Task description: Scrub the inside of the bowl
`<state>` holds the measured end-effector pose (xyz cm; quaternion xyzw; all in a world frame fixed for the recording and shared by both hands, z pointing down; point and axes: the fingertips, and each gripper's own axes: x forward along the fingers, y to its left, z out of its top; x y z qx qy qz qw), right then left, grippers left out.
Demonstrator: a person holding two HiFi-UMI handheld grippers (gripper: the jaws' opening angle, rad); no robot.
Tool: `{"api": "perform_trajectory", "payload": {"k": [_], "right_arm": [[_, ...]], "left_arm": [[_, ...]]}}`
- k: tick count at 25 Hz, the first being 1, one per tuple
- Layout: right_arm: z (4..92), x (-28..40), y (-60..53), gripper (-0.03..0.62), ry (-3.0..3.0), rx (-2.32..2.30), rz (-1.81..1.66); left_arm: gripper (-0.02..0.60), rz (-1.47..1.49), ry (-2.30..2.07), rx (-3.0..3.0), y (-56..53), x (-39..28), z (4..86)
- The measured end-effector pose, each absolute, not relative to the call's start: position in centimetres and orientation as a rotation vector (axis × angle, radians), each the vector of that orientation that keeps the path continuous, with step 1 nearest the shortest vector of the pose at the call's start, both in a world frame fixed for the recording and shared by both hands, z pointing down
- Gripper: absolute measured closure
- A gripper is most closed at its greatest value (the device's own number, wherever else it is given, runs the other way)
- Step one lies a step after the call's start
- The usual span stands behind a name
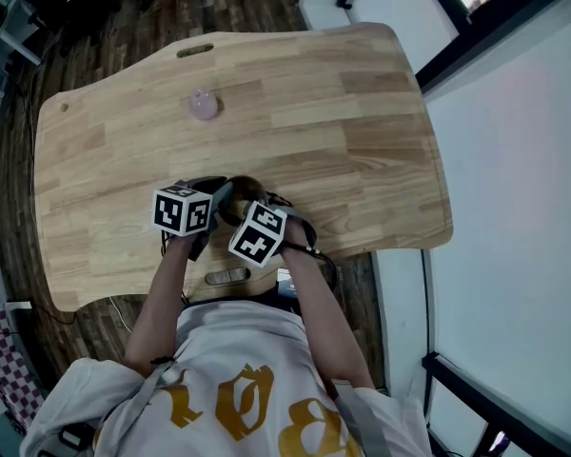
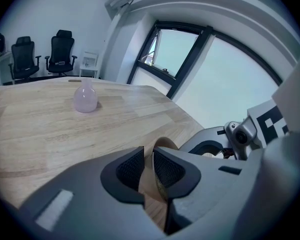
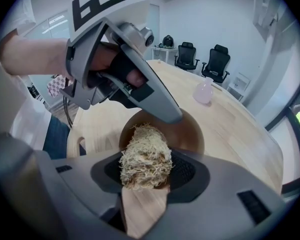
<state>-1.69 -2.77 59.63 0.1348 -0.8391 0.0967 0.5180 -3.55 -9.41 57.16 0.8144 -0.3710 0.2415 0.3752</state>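
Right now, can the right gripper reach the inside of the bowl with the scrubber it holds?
Probably yes. The right gripper holds the fibrous scrubber close to the open bowl. The left gripper clamps only the rim at one side, so most of the inside looks free.

Brown wooden bowl (image 3: 192,134) is sitting with its opening facing up, directly ahead of the right gripper (image 3: 146,173). Its thin rim is standing between the closed jaws of the left gripper (image 2: 149,170), with one jaw on either side of the wall. Pale straw-coloured fibrous scrubber (image 3: 145,156), a shaggy wad, is being clamped in the right gripper's jaws. It is sticking out past them over the bowl's near rim; contact with the inside can't be told.
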Motion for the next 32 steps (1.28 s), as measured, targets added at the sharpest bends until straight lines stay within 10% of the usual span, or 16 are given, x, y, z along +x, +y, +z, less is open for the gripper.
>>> {"api": "perform_trajectory", "payload": {"k": [32], "right_arm": [[60.4,1.1,-5.2,0.401,-1.930,0.554,0.374]], "left_arm": [[0.525,0.555,-0.911,2.061,-9.5,-3.3,56.9]]}}
